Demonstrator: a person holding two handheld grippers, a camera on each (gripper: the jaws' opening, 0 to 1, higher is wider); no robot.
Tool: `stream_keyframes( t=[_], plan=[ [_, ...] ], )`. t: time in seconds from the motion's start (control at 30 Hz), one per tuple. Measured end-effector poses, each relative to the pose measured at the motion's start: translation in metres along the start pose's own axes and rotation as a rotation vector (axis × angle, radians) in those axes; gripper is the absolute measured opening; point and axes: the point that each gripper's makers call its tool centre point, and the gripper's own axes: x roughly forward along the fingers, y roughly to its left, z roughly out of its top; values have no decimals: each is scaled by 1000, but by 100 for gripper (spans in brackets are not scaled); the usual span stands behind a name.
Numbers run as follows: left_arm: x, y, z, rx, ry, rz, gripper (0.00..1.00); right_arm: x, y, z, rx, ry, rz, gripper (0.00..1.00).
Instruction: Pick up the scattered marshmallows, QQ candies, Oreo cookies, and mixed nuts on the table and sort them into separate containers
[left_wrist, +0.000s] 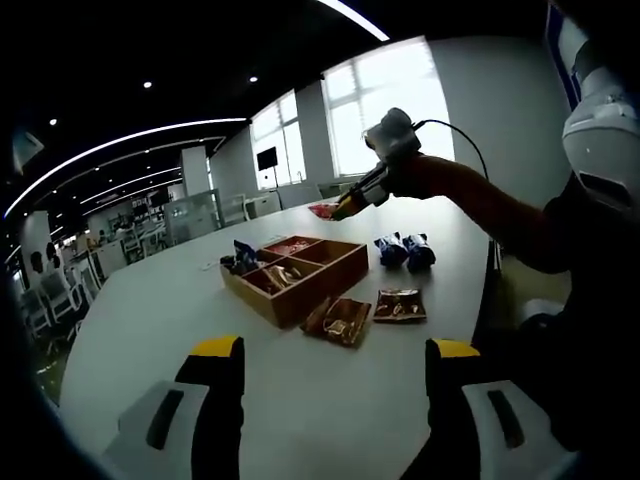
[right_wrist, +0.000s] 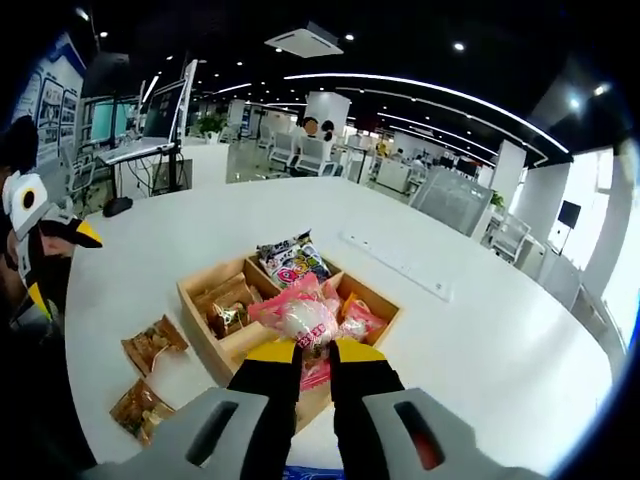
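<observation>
The right gripper (right_wrist: 315, 352) is pinching a pink marshmallow packet (right_wrist: 300, 318) just above the wooden divided tray (right_wrist: 200, 300), so the placing step is in hand; next it needs lowering into the pink-packet compartment (right_wrist: 362, 318) and releasing. The left gripper (left_wrist: 330, 372) is hovering spread and empty, facing brown nut packets (left_wrist: 340, 320) beside the tray. No label is legible.
</observation>
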Motion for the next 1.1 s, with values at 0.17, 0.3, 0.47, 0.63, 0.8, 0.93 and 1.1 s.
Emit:
stream_keyframes(
  t=[0.17, 0.3, 0.47, 0.63, 0.8, 0.93, 1.1],
  plan=[
    [-1, 1, -2, 1, 6, 3, 78, 11, -9, 0, -30, 33, -23, 8],
    [-2, 1, -1, -1, 1, 4, 78, 18, -15, 3, -35, 43, -30, 8],
    [-2, 0, -3, -2, 5, 3, 78, 26, -18, 4, -37, 58, -27, 8],
    [-3, 1, -3, -4, 5, 4, 78, 34, -22, 7, -27, 65, -11, 8],
    [-2, 0, -4, -3, 5, 0, 77, 43, -28, 7, -18, 84, -6, 8],
    [-3, 1, -4, -5, 5, 4, 77, 47, -33, 10, -14, 90, -11, 8],
    [-3, 2, -4, -3, 6, 1, 77, 52, -40, 14, -19, 103, -19, 8]
  ],
)
